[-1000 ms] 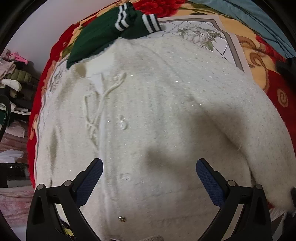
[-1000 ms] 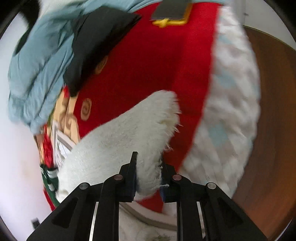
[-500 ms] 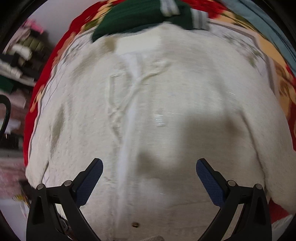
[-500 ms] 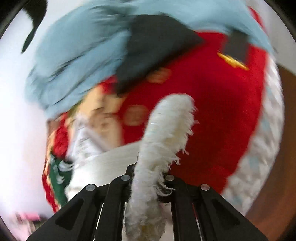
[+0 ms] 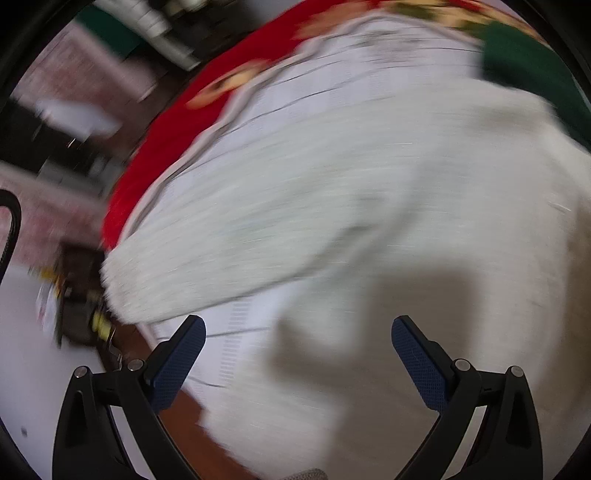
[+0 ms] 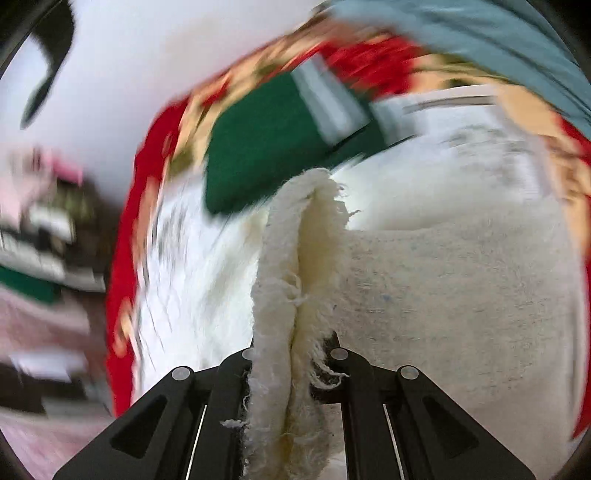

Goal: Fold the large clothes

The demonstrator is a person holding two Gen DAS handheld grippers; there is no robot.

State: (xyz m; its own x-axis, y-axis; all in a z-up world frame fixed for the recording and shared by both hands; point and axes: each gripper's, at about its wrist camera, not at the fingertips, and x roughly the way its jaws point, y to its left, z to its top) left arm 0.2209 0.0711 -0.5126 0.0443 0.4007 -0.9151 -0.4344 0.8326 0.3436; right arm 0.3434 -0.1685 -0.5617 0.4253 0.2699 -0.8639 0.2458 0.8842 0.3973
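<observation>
left wrist view: heavy motion blur is seen across everything. the left gripper [image 5: 297,347] is shown with its blue-padded fingers [image 5: 177,363] spread wide apart, nothing held between them. beneath and ahead of it the white sweater [image 5: 369,206] is laid out on the floral blanket [image 5: 147,158], one fuzzy sleeve [image 5: 207,258] stretched out toward the left edge of the bed, ending just above the left finger. a dark shadow is cast on the knit between the fingers. a green garment [image 5: 532,70] is glimpsed at the upper right, touching the sweater's far edge. cluttered shelves are smeared past the blanket's red border at the upper left.

right wrist view: the right gripper [image 6: 291,354] is seen pressed together on a sleeve cuff [image 6: 295,266] of the white sweater, the fluffy, frayed cuff standing upright out of the closed jaws. behind it the sweater body [image 6: 461,288] is spread over the floral blanket [image 6: 147,177]. the green garment [image 6: 266,147], with white stripes, is lying just beyond the cuff. a light blue cloth [image 6: 480,33] is draped along the upper right.
</observation>
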